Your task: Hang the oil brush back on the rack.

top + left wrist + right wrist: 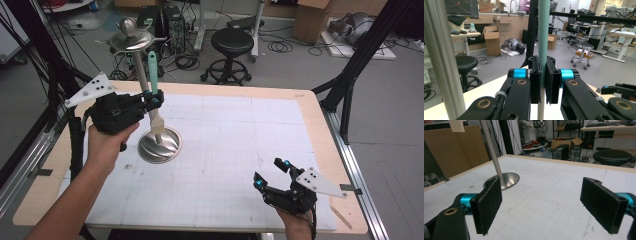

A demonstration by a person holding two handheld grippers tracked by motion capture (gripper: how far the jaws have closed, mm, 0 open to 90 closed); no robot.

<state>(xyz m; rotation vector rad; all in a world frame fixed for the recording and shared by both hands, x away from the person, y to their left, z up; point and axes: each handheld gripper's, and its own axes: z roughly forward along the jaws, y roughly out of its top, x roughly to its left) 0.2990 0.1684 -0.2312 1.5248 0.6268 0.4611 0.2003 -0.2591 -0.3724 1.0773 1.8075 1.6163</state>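
Left claw (154, 101) clamped on teal-handled utensil with pale flat blade (154, 95), held upright above round base of shiny metal stand with tall pole and top dish (159, 145), left part of white gridded surface (240, 145). Right claw (271, 172) jaws wide apart, gripping nothing, low near right front edge, well apart from stand.

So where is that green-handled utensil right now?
The green-handled utensil is clamped upright in the left tool, at the left of the high view, right beside the metal stand's pole, its pale lower end over the stand's round base.
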